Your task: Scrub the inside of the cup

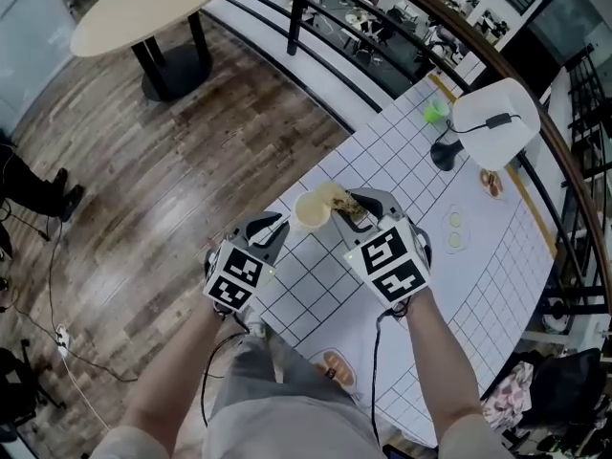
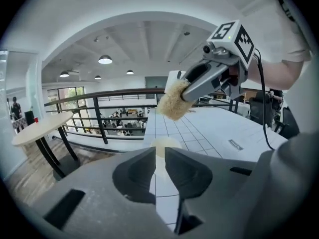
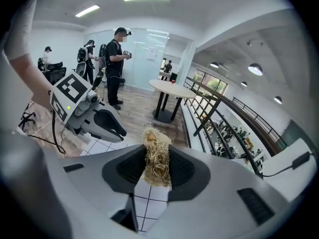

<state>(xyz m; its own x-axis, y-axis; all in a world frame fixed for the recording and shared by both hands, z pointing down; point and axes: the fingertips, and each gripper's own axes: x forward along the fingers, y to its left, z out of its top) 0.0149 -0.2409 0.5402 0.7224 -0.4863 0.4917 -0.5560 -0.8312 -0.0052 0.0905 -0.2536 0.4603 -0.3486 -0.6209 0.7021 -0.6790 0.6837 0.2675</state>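
Note:
In the head view a cream cup [image 1: 309, 210] hangs over the near corner of the white gridded table [image 1: 459, 285], its mouth facing up. My left gripper [image 1: 280, 223] is shut on the cup's left wall; in the left gripper view the cup [image 2: 165, 144] sits pinched at the tips of the narrow jaws [image 2: 159, 156]. My right gripper [image 1: 349, 204] is shut on a straw-coloured fibre scrubber [image 1: 337, 199], which hangs just right of and above the cup's rim. The scrubber [image 3: 156, 163] fills the right jaws. The cup is hidden in the right gripper view.
A white desk lamp [image 1: 492, 118], a green object [image 1: 436, 111] and small dishes [image 1: 455, 221] stand farther along the table. A black railing [image 1: 316, 55] runs beside it. A round table [image 1: 143, 8] stands on the wood floor. People [image 3: 117, 59] stand in the background.

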